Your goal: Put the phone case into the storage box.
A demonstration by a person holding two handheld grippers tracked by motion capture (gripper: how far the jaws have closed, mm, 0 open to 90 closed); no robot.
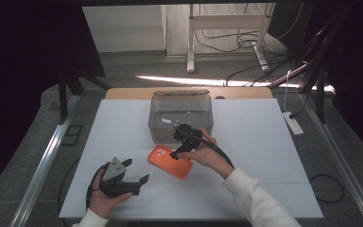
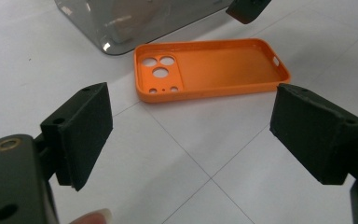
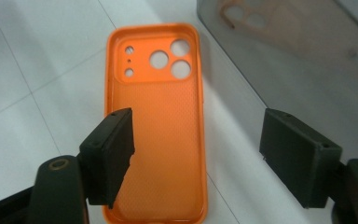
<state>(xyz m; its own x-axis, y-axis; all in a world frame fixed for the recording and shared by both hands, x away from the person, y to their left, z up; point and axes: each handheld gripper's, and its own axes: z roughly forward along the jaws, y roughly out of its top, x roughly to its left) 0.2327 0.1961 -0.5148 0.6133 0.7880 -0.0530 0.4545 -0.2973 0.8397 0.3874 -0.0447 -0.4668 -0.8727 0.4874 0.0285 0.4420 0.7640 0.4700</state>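
Orange case: soft-looking phone case [image 1: 170, 161] lies open side up on the white table [image 1: 264, 142], just in front of the smoky clear bin [image 1: 181, 113]; camera cut-outs point toward the bin's near left corner.
Left gripper: I hold the left gripper [image 1: 134, 172] low over the table, near the case's left side and apart from it; jaws spread wide, nothing between them; in its own view the case [image 2: 209, 67] sits ahead, untouched.
Right gripper: the right gripper [image 1: 176, 153] hovers over the case, jaws wide apart and empty; in its view one jaw overlaps the case's [image 3: 156, 126] long edge, the other stands over bare table beside the bin [image 3: 298, 51].
Doing it well: I judge I should centre the jaws across the case's two long edges, lower until they straddle the rim, then close gently; a thin, flexible wall may buckle or slip.
Watch: keep the outer jaw off the bin wall.
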